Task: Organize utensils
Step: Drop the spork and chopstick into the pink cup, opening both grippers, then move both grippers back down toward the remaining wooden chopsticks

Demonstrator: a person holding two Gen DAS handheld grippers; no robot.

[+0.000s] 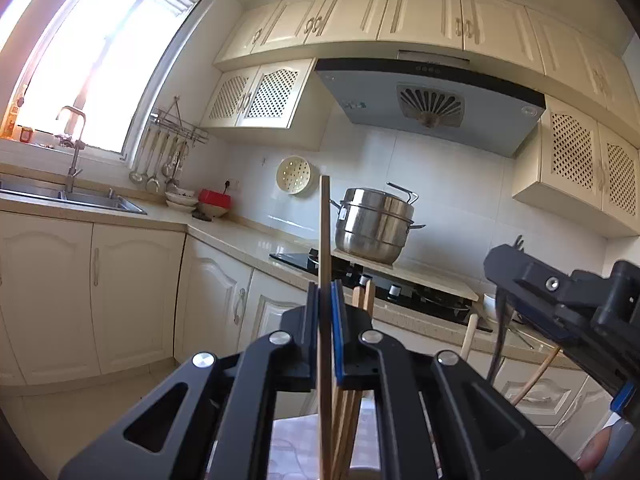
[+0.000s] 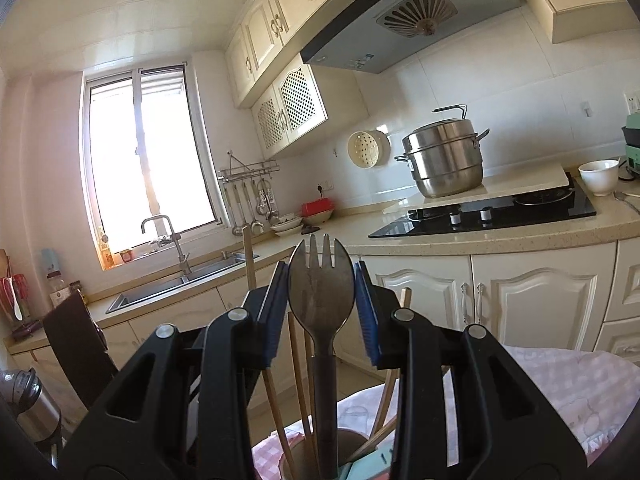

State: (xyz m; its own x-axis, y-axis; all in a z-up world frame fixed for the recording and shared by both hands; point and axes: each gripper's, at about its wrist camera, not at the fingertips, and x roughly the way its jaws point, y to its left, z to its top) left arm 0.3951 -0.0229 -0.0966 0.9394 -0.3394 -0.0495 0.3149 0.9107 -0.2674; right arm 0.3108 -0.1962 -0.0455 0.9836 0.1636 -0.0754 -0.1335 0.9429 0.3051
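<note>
My left gripper [image 1: 325, 292] is shut on a flat wooden stick [image 1: 325, 232] that stands upright, its lower end running down among several wooden chopsticks [image 1: 362, 300] behind the jaws. My right gripper [image 2: 322, 276] is shut on a dark metal spork [image 2: 322, 280], a blue pad pressing on each edge of its head, tines up. The spork's handle runs down into a round holder [image 2: 354, 438] that also holds chopsticks [image 2: 298, 360]. In the left wrist view the right gripper [image 1: 504, 276] reaches in from the right, the spork's handle [image 1: 498, 332] hanging below it.
The holder stands on a pink checked cloth [image 2: 540, 380]. Beyond lie a counter with a black hob [image 2: 480, 220], a steel steamer pot [image 2: 444, 160] and a white bowl [image 2: 599, 176]. A sink [image 2: 180, 284] sits under the window. A metal flask [image 2: 28, 404] and a dark chair back [image 2: 80, 340] are at the left.
</note>
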